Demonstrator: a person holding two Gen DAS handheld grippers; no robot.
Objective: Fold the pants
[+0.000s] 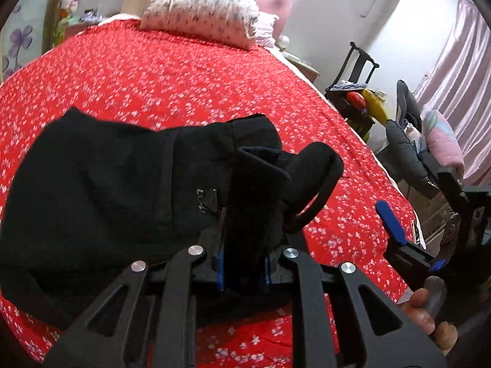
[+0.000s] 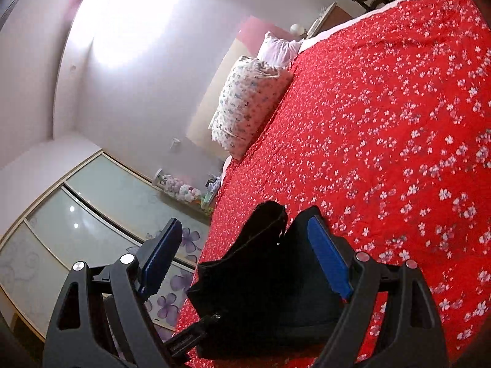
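Observation:
Black pants (image 1: 101,184) lie bunched on the red flowered bedspread (image 1: 172,86). My left gripper (image 1: 244,263) is shut on a bunched fold of the pants and lifts it off the bed; its blue pads are mostly hidden by the cloth. My right gripper (image 2: 245,257) is open, tilted sideways, with its blue-padded fingers (image 2: 330,257) wide apart beside the pants (image 2: 264,288). It holds nothing. The right gripper also shows in the left wrist view (image 1: 396,230), to the right of the pants.
A flowered pillow (image 1: 199,9) and a pink pillow lie at the head of the bed. A black chair with clutter (image 1: 359,92) stands off the bed's right edge. A glass-door wardrobe (image 2: 76,224) stands at the other side.

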